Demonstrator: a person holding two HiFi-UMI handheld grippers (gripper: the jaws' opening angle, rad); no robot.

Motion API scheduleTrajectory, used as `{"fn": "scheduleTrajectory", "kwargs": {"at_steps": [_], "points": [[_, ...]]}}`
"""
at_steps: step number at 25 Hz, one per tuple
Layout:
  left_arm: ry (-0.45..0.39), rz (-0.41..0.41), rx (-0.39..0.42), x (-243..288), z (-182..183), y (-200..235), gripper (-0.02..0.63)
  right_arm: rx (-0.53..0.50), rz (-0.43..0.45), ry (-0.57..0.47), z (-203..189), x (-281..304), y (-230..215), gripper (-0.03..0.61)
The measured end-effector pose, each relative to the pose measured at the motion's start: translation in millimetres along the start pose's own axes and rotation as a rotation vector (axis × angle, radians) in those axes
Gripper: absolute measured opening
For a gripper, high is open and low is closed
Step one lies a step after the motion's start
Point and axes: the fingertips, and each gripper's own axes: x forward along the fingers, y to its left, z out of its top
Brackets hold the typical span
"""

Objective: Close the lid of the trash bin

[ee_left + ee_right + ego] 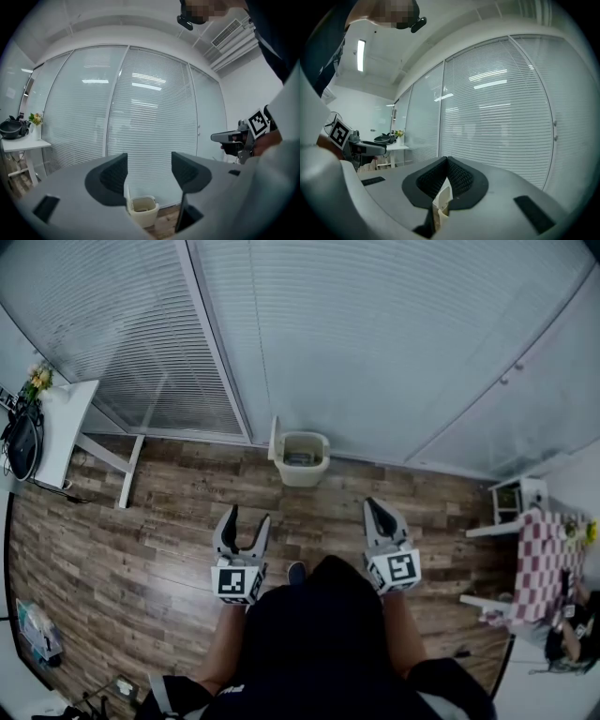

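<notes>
A cream trash bin (302,460) stands on the wood floor against the glass wall, its lid (273,439) raised upright at its left side. Both grippers are held level, well short of the bin. My left gripper (246,523) is open and empty; in the left gripper view the bin (142,210) shows low between its fingers (115,171). My right gripper (376,509) is shut on nothing. In the right gripper view only a strip of the bin (440,206) shows through the narrow gap below the touching pads (459,176).
A white table (67,427) with flowers and a black bag stands at the far left. A red-checked table (544,559) and a white stand (511,501) are at the right. Small items (37,629) lie on the floor at lower left. Blinds cover the glass wall (375,343).
</notes>
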Motion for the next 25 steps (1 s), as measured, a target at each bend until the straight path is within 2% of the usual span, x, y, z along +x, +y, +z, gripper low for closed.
{"fn": "scheduleTrajectory", "kwargs": {"at_steps": [4,10,15,19,25], "points": [[0.011,-0.025,-0.023,9,-6,-3,0.272,0.017,-0.033,0.023,-5,2,-8,0.003],[0.043,-0.028,0.001,35,-15,6,0.272,0.042,-0.028,0.051,-16,15,-12,0.003],[0.076,-0.021,0.022,77,-25,16,0.272,0.066,-0.017,0.097,-34,44,-29,0.003],[0.068,-0.022,0.033,117,-40,22,0.272,0.045,0.015,0.107,-40,74,-42,0.003],[0.141,0.002,0.037,178,-75,39,0.272,0.098,0.057,0.126,-48,124,-64,0.003]]}}
